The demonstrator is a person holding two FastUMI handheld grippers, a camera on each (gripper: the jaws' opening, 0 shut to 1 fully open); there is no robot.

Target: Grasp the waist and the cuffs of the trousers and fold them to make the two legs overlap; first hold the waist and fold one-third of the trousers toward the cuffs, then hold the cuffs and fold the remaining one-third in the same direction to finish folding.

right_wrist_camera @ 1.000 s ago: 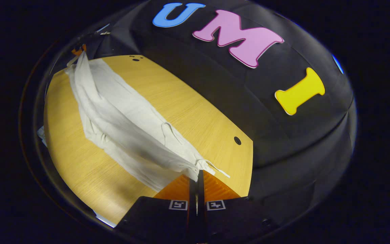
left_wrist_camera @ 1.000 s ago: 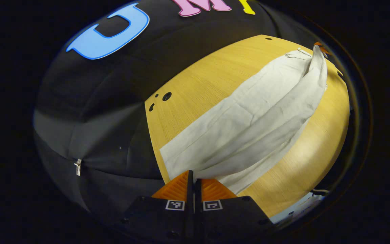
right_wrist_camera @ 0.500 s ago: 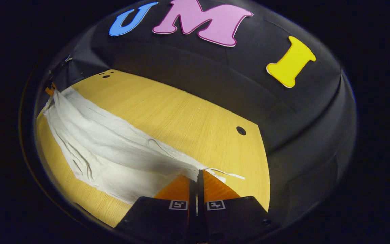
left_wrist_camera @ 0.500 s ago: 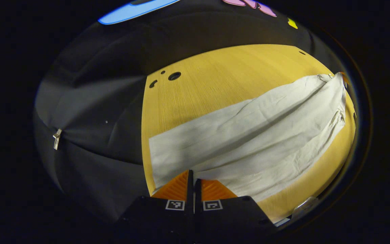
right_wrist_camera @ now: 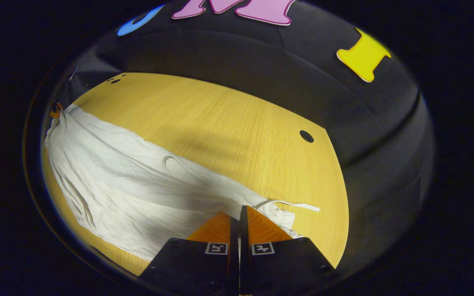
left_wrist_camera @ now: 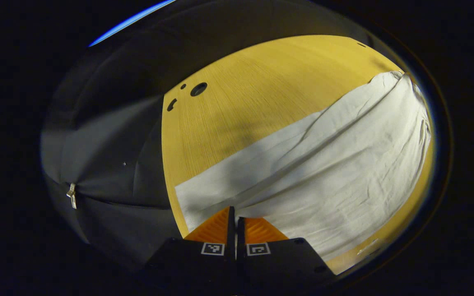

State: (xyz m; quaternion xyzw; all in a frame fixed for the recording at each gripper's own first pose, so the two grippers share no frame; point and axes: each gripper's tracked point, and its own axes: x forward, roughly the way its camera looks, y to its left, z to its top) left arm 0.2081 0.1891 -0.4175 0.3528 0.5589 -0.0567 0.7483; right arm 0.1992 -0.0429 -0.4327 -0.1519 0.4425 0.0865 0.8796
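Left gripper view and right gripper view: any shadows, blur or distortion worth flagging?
Left gripper view: a soft shadow crosses the table and the cuff end of the trousers; fisheye bows the table edge; cloth creases stay sharp. Right gripper view: a broad shadow lies on the table beyond the trousers; no evident motion blur.

A recording booth: black cloth wall (right_wrist_camera: 261,57) behind a wooden table (right_wrist_camera: 228,123) with drilled holes.
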